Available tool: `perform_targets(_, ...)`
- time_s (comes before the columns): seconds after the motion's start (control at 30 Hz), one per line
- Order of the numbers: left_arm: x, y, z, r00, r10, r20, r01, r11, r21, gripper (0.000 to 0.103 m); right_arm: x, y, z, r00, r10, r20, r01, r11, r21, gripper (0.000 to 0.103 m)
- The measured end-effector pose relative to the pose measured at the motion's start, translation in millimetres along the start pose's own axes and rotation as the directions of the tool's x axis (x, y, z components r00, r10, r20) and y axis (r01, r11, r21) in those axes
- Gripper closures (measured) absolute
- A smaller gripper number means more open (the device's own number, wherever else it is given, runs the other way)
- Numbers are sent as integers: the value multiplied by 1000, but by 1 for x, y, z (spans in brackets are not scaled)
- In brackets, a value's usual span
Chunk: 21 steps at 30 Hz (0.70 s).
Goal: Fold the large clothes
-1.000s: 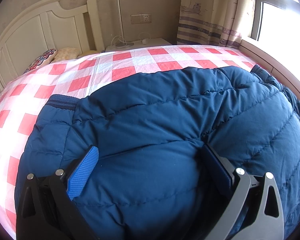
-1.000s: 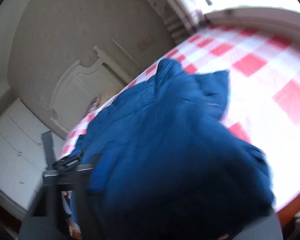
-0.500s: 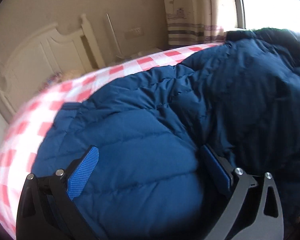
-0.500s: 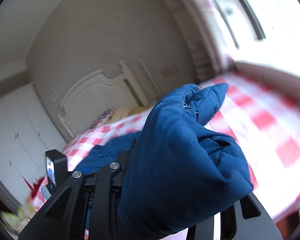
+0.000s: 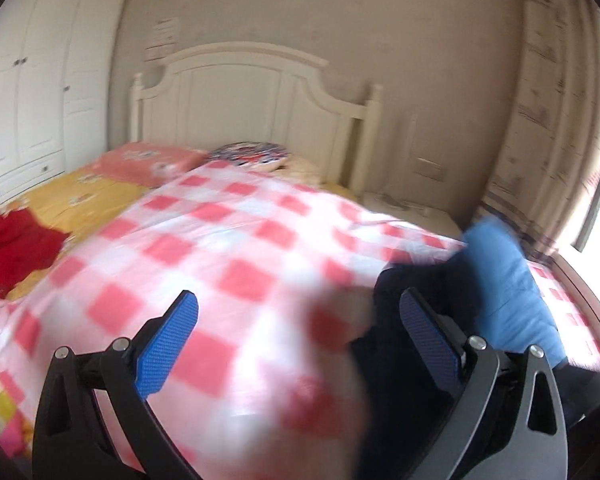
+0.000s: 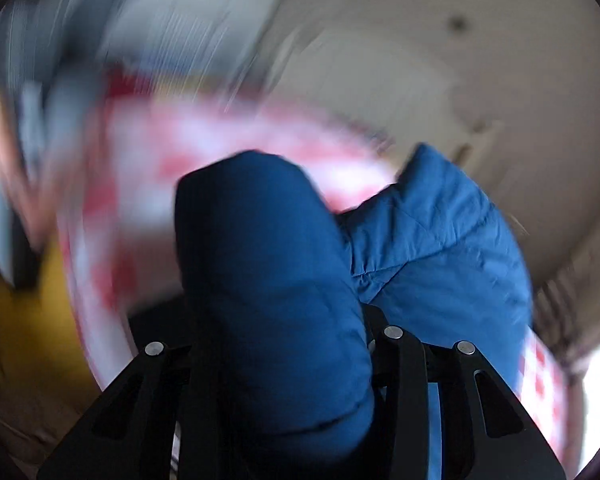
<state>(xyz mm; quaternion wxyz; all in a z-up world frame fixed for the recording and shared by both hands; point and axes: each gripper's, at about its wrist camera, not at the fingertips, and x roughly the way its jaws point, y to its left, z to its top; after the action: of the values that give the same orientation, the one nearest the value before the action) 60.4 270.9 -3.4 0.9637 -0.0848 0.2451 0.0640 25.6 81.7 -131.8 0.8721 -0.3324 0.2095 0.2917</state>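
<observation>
Left wrist view: the left gripper (image 5: 298, 320) has its jaws wide apart with nothing between them, its blue pads (image 5: 168, 346) hanging over the red-and-white checked cover (image 5: 236, 256) of the bed (image 5: 100, 196). The blue padded jacket (image 5: 508, 292) shows only at the right edge, a lit fold rising just behind the right finger with darker cloth below it; the blur hides how it lies and which way its long axis runs. A red garment (image 5: 16, 244) lies on the yellow sheet at the left. Beyond the cover are a pink pillow (image 5: 148, 160), a patterned cushion (image 5: 252, 152) and the white headboard (image 5: 252, 96). A white wardrobe (image 5: 40, 80) stands at the left, and a striped curtain (image 5: 552, 120) hangs by the window at the right.

Right wrist view: the right gripper (image 6: 284, 344) is clamped on a thick roll of the jacket (image 6: 268, 264). The roll fills the gap between the fingers and runs from the jaws straight away from the camera, its rounded end up. A second, brighter quilted fold (image 6: 440, 232) stands beside it on the right, touching it. Behind, the checked cover (image 6: 180, 152) is smeared by motion blur, with the yellow sheet (image 6: 32, 320) at the lower left and the pale wall (image 6: 460, 60) above.
</observation>
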Motion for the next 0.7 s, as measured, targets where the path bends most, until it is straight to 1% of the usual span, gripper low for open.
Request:
perform_targets(0.07, 0, 7, -6, 1000, -14, -26, 14, 1000, 12, 3, 15, 31, -4, 993, -119, 5, 119, 986, -117, 62)
perform_targets(0.1, 1, 7, -9, 999, -34, -40, 35, 999, 29, 3, 18, 34, -6, 991, -132, -4, 130, 982, -134, 62)
perform_targets(0.13, 1, 4, -11, 997, -55, -49, 57, 997, 43, 3, 19, 30, -6, 993, -119, -8, 117, 986, -121, 61)
perform_targets(0.17, 4, -3, -11, 994, -94, -62, 97, 993, 59, 3, 19, 25, -8, 995, -102, -11, 100, 989, -113, 60)
perform_targets(0.2, 3, -8, -10, 990, -123, -68, 127, 990, 66, 3, 20, 24, -6, 995, -103, -13, 101, 988, -119, 59)
perform_targets(0.27, 11, -36, 8, 968, -235, -85, 243, 965, 97, 3, 18, 31, -9, 993, -118, -12, 116, 983, -141, 57)
perform_targets(0.3, 14, -56, 19, 950, -295, -104, 307, 942, 132, 3, 13, 38, -10, 992, -128, -9, 125, 980, -152, 56)
perform_targets(0.33, 19, -71, 26, 935, -334, -122, 351, 922, 163, 3, 14, 41, -11, 990, -141, -6, 139, 976, -165, 55)
perform_targets(0.37, 26, -93, 36, 916, -372, -151, 397, 893, 212, 3, 12, 44, -12, 990, -144, -4, 141, 976, -168, 54)
perform_targets(0.4, 33, -115, 44, 902, -392, -180, 429, 864, 263, 3, 10, 47, -3, 990, -142, -3, 139, 976, -167, 53)
perform_targets(0.43, 41, -136, 48, 890, -404, -211, 453, 838, 305, 3, 10, 46, -3, 990, -139, -1, 137, 977, -163, 52)
perform_targets(0.47, 51, -151, 48, 880, -410, -242, 472, 819, 328, 3, 8, 45, -3, 991, -137, 5, 136, 978, -160, 51)
perform_targets(0.53, 80, -182, 44, 847, -408, -340, 518, 775, 362, 3, 10, 43, 0, 991, -136, 14, 137, 977, -163, 50)
perform_targets(0.57, 96, -192, 38, 843, -384, -377, 518, 770, 373, 3, 8, 43, -1, 991, -134, 19, 135, 977, -165, 48)
perform_targets(0.6, 118, -201, 28, 849, -331, -413, 493, 776, 392, 3, 8, 44, -2, 991, -128, 25, 130, 977, -171, 47)
perform_targets(0.63, 133, -202, 21, 854, -289, -434, 471, 784, 404, 2, 4, 45, -4, 992, -120, 30, 123, 975, -185, 45)
perform_targets(0.67, 153, -200, 10, 845, -263, -466, 465, 791, 398, 2, -1, 46, -7, 993, -113, 33, 118, 972, -203, 43)
perform_targets(0.7, 163, -195, 5, 822, -298, -485, 497, 791, 357, 2, -8, 44, -10, 995, -96, 38, 102, 972, -214, 42)
